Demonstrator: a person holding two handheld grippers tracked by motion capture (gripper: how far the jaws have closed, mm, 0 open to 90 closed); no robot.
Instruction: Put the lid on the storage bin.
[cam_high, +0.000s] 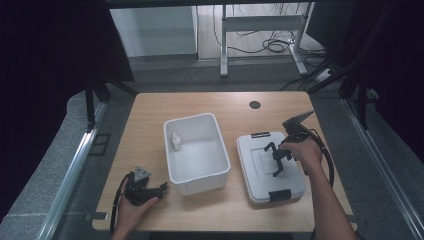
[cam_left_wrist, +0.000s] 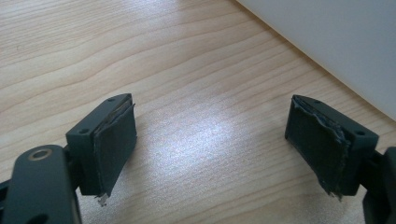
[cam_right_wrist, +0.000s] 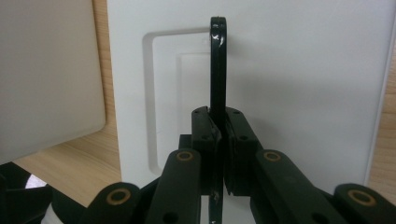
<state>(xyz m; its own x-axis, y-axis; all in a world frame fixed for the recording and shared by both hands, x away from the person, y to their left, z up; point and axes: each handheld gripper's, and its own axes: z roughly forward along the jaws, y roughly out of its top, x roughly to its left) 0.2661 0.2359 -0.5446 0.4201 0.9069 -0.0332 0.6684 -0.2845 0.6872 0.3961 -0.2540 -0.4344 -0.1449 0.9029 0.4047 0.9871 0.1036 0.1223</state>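
A white lid (cam_high: 260, 176) with a black handle (cam_high: 275, 154) lies flat on the right half of the wooden table. My right gripper (cam_high: 278, 160) is shut on that handle; in the right gripper view the pads of the gripper (cam_right_wrist: 219, 127) pinch the upright black handle (cam_right_wrist: 217, 65) above the lid (cam_right_wrist: 303, 70). An open white bin (cam_high: 196, 119) stands mid-table with a small white bottle (cam_high: 176, 141) inside. My left gripper (cam_high: 161, 188) rests at the front left, open, with bare wood between its jaws in the left gripper view (cam_left_wrist: 210, 144).
Black latches (cam_high: 260, 134) sit at the lid's far and near ends. The bin's wall (cam_left_wrist: 336, 42) is just right of my left gripper, and the bin (cam_right_wrist: 46, 70) lies left of the lid. A cable hole (cam_high: 255, 104) marks the table's far side.
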